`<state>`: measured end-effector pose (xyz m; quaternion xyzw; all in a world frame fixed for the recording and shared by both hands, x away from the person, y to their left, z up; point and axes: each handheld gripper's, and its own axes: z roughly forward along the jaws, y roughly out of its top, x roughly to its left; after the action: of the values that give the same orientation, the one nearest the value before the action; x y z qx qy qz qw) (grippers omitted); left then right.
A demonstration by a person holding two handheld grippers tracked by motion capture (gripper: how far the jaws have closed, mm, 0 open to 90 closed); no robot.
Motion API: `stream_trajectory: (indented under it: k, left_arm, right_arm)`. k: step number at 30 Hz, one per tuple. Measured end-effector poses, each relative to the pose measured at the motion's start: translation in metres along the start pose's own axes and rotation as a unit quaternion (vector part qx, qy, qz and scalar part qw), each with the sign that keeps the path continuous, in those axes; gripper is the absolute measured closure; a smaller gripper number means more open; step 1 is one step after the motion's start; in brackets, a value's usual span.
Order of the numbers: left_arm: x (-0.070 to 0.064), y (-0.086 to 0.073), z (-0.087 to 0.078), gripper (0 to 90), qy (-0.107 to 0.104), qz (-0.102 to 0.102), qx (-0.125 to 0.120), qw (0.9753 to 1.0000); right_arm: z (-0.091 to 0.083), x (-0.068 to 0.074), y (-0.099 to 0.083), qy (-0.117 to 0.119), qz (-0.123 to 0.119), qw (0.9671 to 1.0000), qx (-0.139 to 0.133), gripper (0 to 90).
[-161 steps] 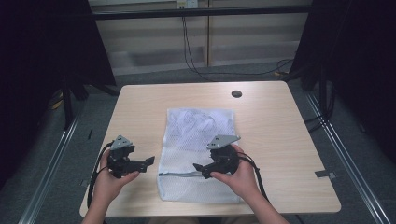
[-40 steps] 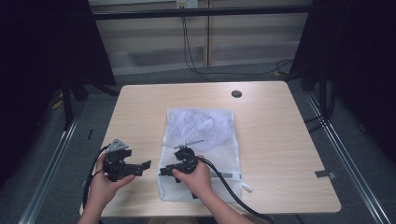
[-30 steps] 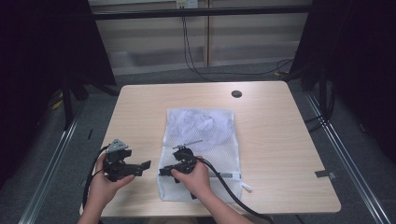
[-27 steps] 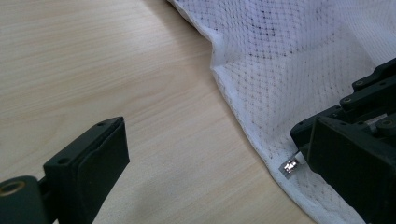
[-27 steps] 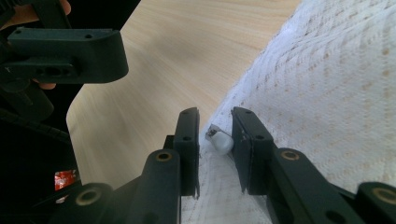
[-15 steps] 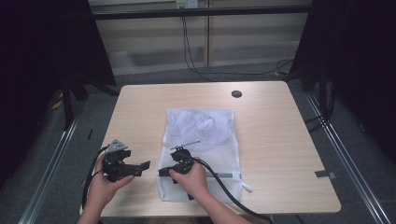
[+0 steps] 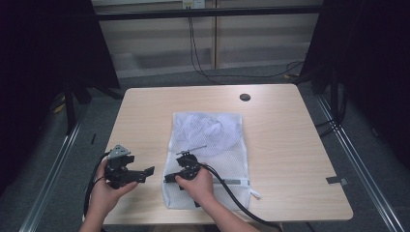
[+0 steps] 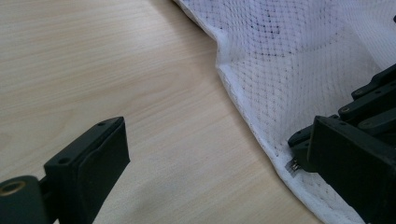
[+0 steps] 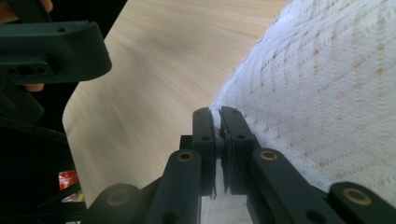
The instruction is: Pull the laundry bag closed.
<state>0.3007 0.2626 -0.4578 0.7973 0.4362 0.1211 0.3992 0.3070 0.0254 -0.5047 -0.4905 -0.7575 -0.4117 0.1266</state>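
A white mesh bag (image 7: 210, 135) lies flat in the middle of the light wooden table (image 7: 280, 125). My right gripper (image 7: 168, 178) points left at the bag's near left edge. In the right gripper view my right gripper (image 9: 215, 112) is shut on that white hem of the bag (image 9: 336, 70). My left gripper (image 7: 149, 171) is just left of it over bare wood, pointing right. In the left gripper view my left gripper (image 8: 219, 154) is open wide, and the edge of the bag (image 8: 299, 60) runs between its jaws.
A round dark grommet (image 7: 245, 97) sits near the table's far edge. The right gripper's black cable (image 7: 232, 193) trails over the bag's near part toward the front edge. Both hands are close to the front edge. Dark curtains stand on both sides.
Since 5.4 s ago my right gripper has crossed from the bag's right-middle to its near left edge and shut on the hem. Over the last second both grippers have hardly moved.
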Motion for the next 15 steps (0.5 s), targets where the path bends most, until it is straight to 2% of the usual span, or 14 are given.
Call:
stream_trajectory:
  k: [6, 10, 11, 13, 15]
  left_arm:
    - [-0.001, 0.0, 0.0, 4.4, -0.027, -0.009, -0.008, 0.9996]
    - [-0.002, 0.0, 0.001, 3.5, -0.037, -0.014, -0.009, 0.9992]
    - [-0.002, 0.0, 0.001, 3.3, -0.041, -0.017, -0.01, 0.999]
    - [-0.002, 0.0, 0.003, 3.2, -0.071, -0.027, -0.008, 0.9971]
    - [-0.004, -0.001, 0.005, 2.8, -0.088, -0.041, -0.011, 0.9952]
  right_arm:
    - [-0.01, 0.002, 0.003, 0.008, 0.0, 0.9999, -0.013, 86.6]
    - [-0.015, 0.001, 0.004, 0.014, -0.001, 0.9996, -0.023, 86.7]
    - [-0.018, 0.001, 0.005, 0.021, 0.008, 0.9994, -0.027, 86.8]
    - [-0.022, 0.0, 0.005, 0.022, 0.008, 0.9992, -0.033, 86.8]
    - [-0.026, -0.001, 0.006, 0.025, 0.01, 0.9989, -0.037, 86.8]
